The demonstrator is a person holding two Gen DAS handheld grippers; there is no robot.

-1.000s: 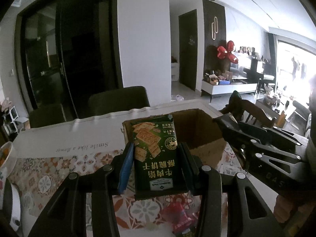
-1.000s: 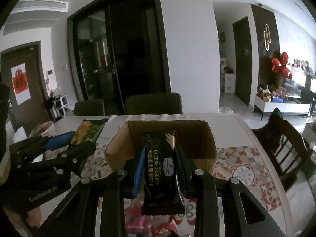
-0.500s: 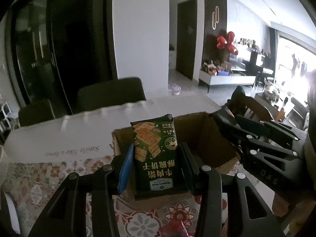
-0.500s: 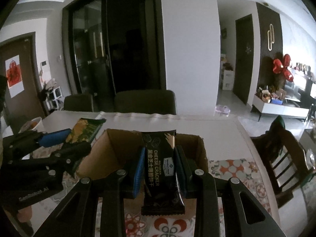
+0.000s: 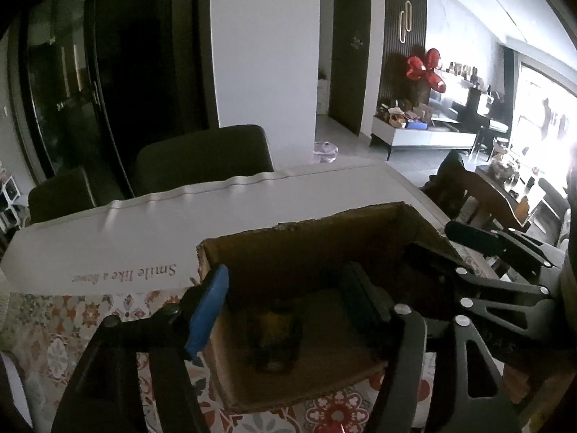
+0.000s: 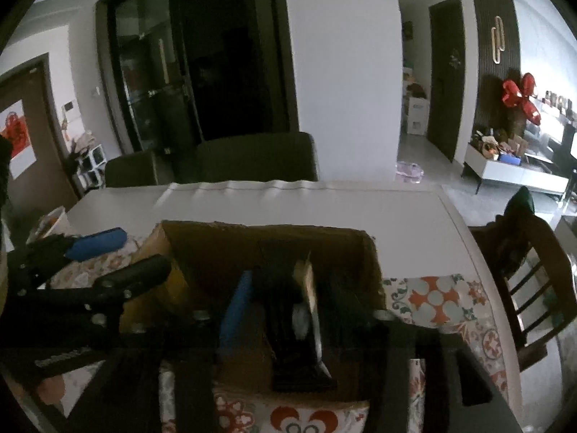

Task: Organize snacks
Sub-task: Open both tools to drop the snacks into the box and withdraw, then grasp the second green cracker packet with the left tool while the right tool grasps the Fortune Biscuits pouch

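Box: an open brown cardboard box (image 5: 324, 249) sits on the white table with the flowery cloth (image 5: 108, 238).
Left gripper (image 5: 288, 306): its jaws have just been opening — nothing is between them now.
Green snack: a dark packet (image 5: 274, 339), blurry, lies on the box floor below the left gripper.
Right gripper (image 6: 285, 306): its jaws have just been opening too.
Black cracker packet (image 6: 292, 324): it stands between the right jaws, inside the box — it looks let go, but the blur makes this unsure.
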